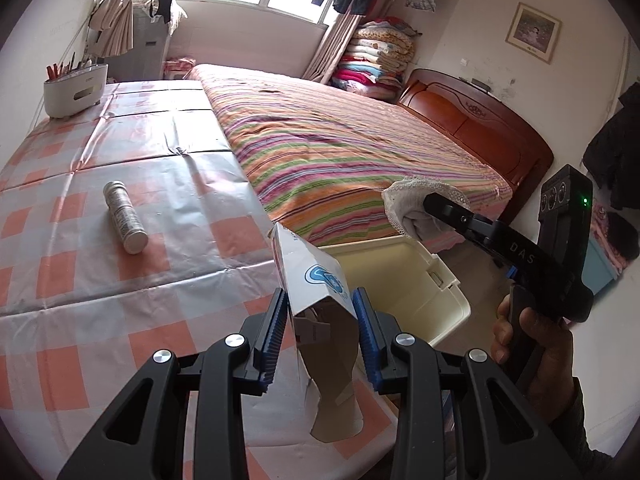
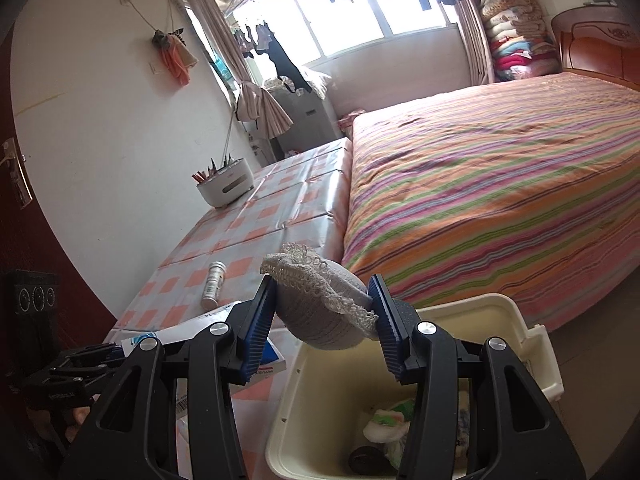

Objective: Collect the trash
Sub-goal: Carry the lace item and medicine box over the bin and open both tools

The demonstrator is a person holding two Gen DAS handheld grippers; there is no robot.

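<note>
- Carton (image 1: 316, 280): flattened white cardboard box with a blue printed mark, one end torn open. Clamped between the blue ribbed pads of the left gripper (image 1: 324, 316), raised off the table at its right edge, close beside the bin's near-left rim.
- Cloth item (image 2: 324, 308): grey ribbed fabric with a cream lace border, possibly a sock or small cap; the exact kind cannot be told. Pinched by the right gripper (image 2: 324, 316), whose jaws are closed on it from both sides, above the bin's far rim.
- Bin (image 2: 516, 320): cream plastic tub, lid off or swung back, standing between table and bed. Already holds crumpled white-and-green rubbish and a dark object at the bottom.
- Tube (image 1: 125, 218): silvery cylinder lying on its side on the table, left of the carton, well apart from both grippers. Not yet collected.
- Table (image 1: 60, 280): covered in glossy orange-and-white checked cloth; a white holder (image 1: 76, 90) of pens stands at the far left corner.
- Bed (image 1: 340, 140): striped coverlet, right of the table.
- Step in hand, as judged: carrying two pieces to the bin.
- Next move calls for: bringing each load over the bin's open mouth, then parting the jaws; the carton needs shifting further right to clear the rim. The tube remains for a later pick.
</note>
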